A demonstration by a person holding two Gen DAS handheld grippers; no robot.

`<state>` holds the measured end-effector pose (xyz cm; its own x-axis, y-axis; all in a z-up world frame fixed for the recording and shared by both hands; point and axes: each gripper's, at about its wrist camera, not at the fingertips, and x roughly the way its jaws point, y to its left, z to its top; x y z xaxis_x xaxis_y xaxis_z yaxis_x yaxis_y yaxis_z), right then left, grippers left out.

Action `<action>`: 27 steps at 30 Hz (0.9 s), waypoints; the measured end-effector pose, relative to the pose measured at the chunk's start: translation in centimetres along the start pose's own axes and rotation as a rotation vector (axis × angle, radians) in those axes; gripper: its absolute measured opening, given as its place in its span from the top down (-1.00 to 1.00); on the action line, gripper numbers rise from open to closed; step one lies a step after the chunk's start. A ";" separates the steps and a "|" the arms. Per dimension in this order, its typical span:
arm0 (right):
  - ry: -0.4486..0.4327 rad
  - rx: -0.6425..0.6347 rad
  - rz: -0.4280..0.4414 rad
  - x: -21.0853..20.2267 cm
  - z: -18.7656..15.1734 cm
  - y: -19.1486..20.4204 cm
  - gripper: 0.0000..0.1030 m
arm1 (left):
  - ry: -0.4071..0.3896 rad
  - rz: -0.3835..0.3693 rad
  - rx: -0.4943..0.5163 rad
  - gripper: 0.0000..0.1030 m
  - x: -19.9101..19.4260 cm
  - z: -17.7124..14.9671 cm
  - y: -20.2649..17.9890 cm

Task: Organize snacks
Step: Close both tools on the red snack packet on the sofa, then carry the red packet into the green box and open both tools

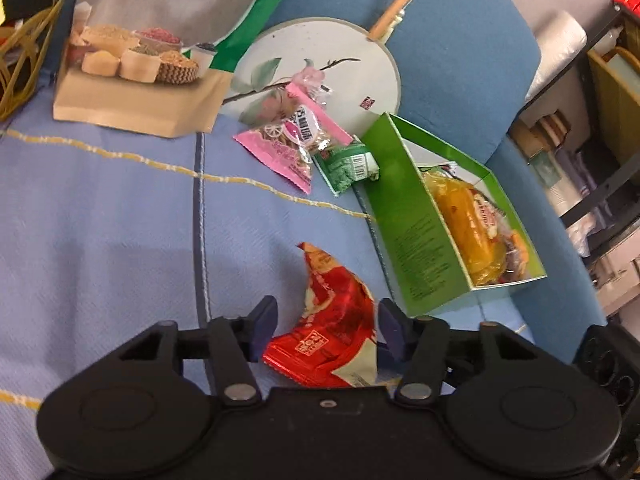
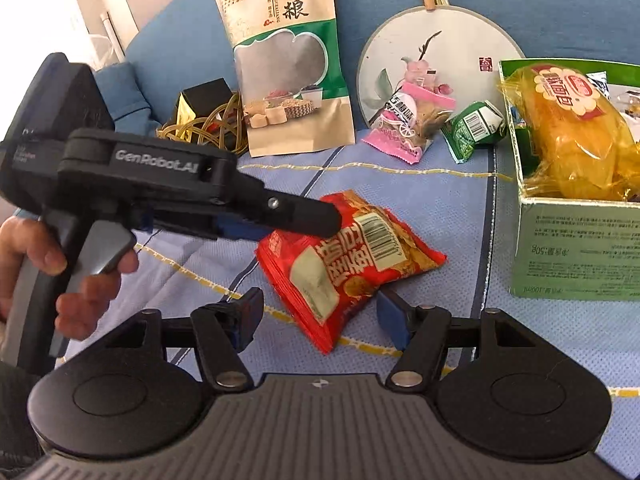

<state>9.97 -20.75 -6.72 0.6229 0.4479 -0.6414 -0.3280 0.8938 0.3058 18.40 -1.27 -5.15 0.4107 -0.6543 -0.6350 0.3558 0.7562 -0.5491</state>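
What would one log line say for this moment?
left gripper: open around red snack bag | right gripper: open, empty | green box: holds yellow bread pack

"GenRobot.AI" on left tool [image 2: 304, 220] (white lettering)

A blue cloth [image 2: 420, 208] is spread with a red packet [image 2: 344, 264], green box [image 2: 576, 248], fan [image 2: 452, 40], grain bag [image 2: 288, 64], and pink [image 2: 408, 128] and green [image 2: 476, 128] packets.

Bright, even light; blown-out glare upper left, fisheye-bent edges, slight softness.
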 end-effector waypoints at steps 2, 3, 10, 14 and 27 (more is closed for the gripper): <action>-0.002 0.004 0.005 0.0 0.0 0.0 -0.99 | -0.002 0.005 0.015 -0.75 -0.1 -0.1 -0.3; 0.000 0.007 0.003 0.2 0.0 -0.1 -0.97 | 0.004 0.013 0.025 -0.71 0.0 -0.1 -0.4; -0.012 -0.001 -0.041 -0.1 0.5 -0.2 0.19 | -0.007 0.011 0.033 0.03 0.5 -0.4 -0.5; -0.101 -0.066 -0.049 -2.2 1.5 0.8 0.29 | -0.079 0.001 0.054 0.05 -1.4 0.4 -2.2; -0.402 -0.046 -0.194 -10.3 4.3 -2.7 0.29 | -0.179 -0.141 0.241 0.06 -0.4 5.1 -12.3</action>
<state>7.47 -27.70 2.10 0.8994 0.2523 -0.3569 -0.2034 0.9644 0.1690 18.19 -10.34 4.64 0.4764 -0.7586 -0.4445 0.5992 0.6501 -0.4673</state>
